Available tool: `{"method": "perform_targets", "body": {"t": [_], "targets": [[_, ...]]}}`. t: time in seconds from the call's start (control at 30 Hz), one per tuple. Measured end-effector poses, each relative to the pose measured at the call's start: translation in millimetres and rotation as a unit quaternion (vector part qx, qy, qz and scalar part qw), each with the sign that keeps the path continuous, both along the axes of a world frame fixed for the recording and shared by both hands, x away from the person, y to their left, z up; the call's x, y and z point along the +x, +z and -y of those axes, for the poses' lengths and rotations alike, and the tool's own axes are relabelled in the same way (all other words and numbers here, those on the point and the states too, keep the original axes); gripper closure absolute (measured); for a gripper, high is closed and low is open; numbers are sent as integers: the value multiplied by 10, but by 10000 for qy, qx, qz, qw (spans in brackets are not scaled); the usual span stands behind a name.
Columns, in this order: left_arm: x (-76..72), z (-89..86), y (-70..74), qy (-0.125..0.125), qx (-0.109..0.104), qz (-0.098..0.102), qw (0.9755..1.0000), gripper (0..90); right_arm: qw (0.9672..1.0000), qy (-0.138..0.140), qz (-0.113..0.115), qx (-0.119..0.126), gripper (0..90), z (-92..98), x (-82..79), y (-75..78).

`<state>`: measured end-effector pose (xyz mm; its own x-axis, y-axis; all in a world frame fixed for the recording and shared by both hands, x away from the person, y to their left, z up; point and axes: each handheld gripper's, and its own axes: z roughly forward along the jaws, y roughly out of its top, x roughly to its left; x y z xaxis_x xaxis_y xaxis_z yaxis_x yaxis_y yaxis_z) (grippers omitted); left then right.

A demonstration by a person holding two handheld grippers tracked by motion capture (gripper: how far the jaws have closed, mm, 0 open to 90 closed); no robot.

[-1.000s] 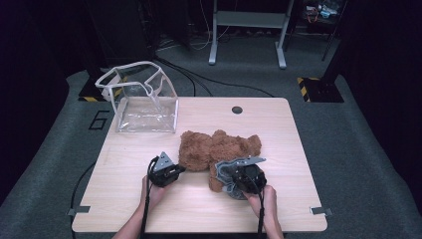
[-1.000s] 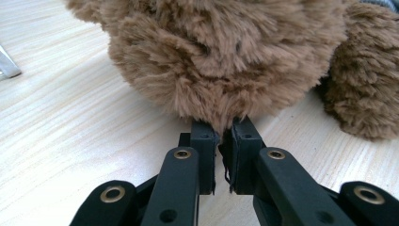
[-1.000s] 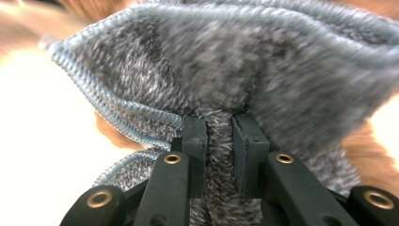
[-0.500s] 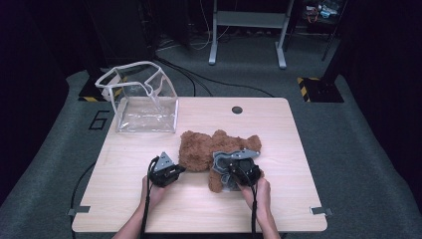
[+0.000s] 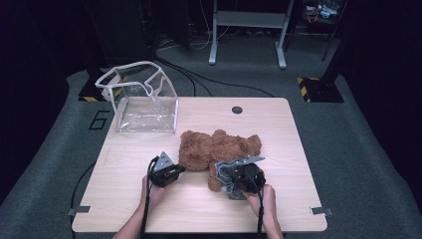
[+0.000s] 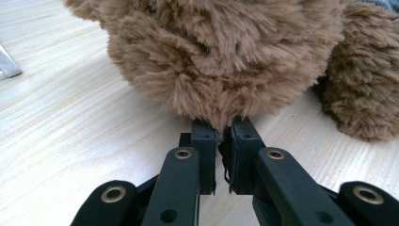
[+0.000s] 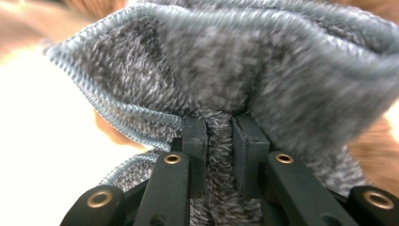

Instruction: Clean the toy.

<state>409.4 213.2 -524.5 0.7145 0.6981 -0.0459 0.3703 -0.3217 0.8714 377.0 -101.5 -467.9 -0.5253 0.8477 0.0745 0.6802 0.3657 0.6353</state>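
Left gripper (image 6: pixel 220 136) pinched on fur tuft at near edge of brown plush bear (image 6: pixel 226 61), bear's bulk just ahead of tips. Right gripper (image 7: pixel 219 134) clamped on fold of grey knit cloth (image 7: pixel 226 61), cloth bunched above and around tips, touching bear's leg on table (image 5: pixel 298 164).
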Motion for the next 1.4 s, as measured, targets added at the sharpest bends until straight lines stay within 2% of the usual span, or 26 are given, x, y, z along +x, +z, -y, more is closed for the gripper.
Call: {"method": "perform_targets", "body": {"t": [0.13, 0.17, 0.27, 0.3, 0.37, 0.47, 0.53, 0.57, 0.7, 0.77, 0.8, 0.83, 0.93, 1.03, 1.13, 1.23, 1.27, 1.33, 1.37, 1.4], "targets": [[-1, 6, -3, 15, -13, 17, 10000, 835, 9985, -117, 341, 406, 770, 53, -36, 244], [0, 5, -3, 10, 3, 23, 10000, 835, 9979, -51, 463, 454, 770, 55, -24, 288], [-2, 6, -3, 17, -9, 16, 10000, 835, 9974, 1, 483, 541, 767, -56, 32, 368], [-2, 6, -3, 17, -11, 18, 10000, 835, 9975, 59, 508, 484, 766, -111, 66, 363], [-4, 6, -3, 10, -20, 2, 10000, 835, 9980, 56, 402, 484, 764, -235, 129, 299], [-2, 2, -1, -13, -10, -12, 10000, 835, 9989, 141, 275, 357, 765, -337, 169, 169], [-3, 8, -3, 4, 11, 12, 10000, 835, 9988, 213, 261, 357, 765, -341, 123, 112], [0, 6, -2, 3, 39, 33, 10000, 835, 9988, 128, 208, 414, 765, -356, 96, 101], [-3, 8, -3, 6, 11, 12, 10000, 835, 9990, 280, 121, 331, 765, -363, -28, 2], [-3, 8, -3, 8, 10, 11, 10000, 835, 9990, 354, -17, 278, 764, -383, -93, -64], [-3, 8, -3, 6, 4, 10, 10000, 835, 9989, 393, -1, 255, 764, -389, -101, -94], [-2, 7, -3, 6, 8, 16, 10000, 835, 9985, 495, -124, 179, 764, -404, -129, -138], [-2, 6, -2, 7, 8, 17, 10000, 835, 9980, 582, -228, 36, 764, -437, -175, -226], [-3, 4, -2, -2, -20, -7, 10000, 835, 9984, 536, -135, 96, 763, -368, -198, -130], [-1, 6, -3, 11, -8, 18, 10000, 835, 9988, 331, 215, 287, 763, -241, -188, 100], [0, 4, -2, 6, 8, 27, 10000, 835, 9977, 240, 510, 365, 763, -198, -132, 309], [0, 4, -2, 7, 6, 24, 10000, 835, 9977, 257, 551, 314, 763, -199, -116, 335], [-1, 5, -3, 13, -9, 20, 10000, 835, 9978, 113, 606, 241, 762, -270, -28, 382], [-3, 4, -2, -1, -18, -7, 10000, 835, 9981, 62, 579, 191, 762, -306, 22, 358], [0, 0, 0, -7, -3, 0, 10000, 835, 9983, 140, 552, 157, 762, -327, 74, 315]]}}
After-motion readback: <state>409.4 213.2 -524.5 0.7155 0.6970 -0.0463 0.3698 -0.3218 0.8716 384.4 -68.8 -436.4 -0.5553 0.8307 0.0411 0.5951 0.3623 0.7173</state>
